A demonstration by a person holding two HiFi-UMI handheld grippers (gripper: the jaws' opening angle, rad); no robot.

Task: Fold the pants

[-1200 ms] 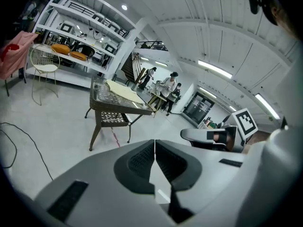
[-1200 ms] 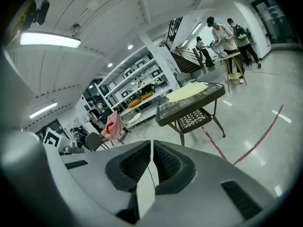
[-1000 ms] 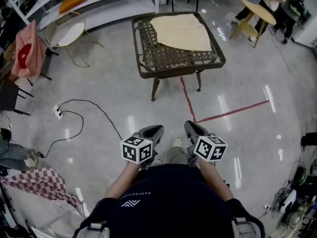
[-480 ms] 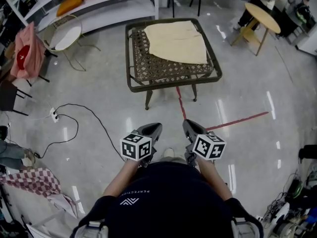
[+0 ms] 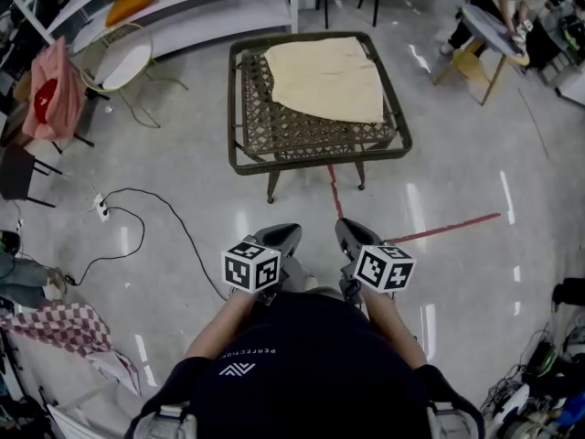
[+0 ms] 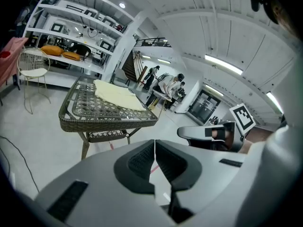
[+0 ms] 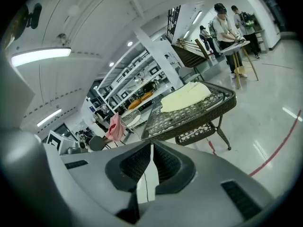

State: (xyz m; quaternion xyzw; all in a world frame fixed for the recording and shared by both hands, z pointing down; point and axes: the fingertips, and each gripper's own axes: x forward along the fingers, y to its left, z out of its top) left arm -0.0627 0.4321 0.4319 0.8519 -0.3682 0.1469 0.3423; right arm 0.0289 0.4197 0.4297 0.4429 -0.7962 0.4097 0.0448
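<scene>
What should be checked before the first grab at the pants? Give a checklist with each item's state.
1. Pants lie on the table, nothing on top: ok.
2. Left gripper empty: ok.
3. Right gripper empty: ok.
4. Jaws open for a grasp: not ok, both pairs are together.
5. Grippers at the pants: not ok, bare floor lies between.
6. Way to the table free: ok, the cable lies off to the left.

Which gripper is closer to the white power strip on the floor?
Left. The power strip lies out beyond the left gripper; the right gripper is on the left one's far side.
</scene>
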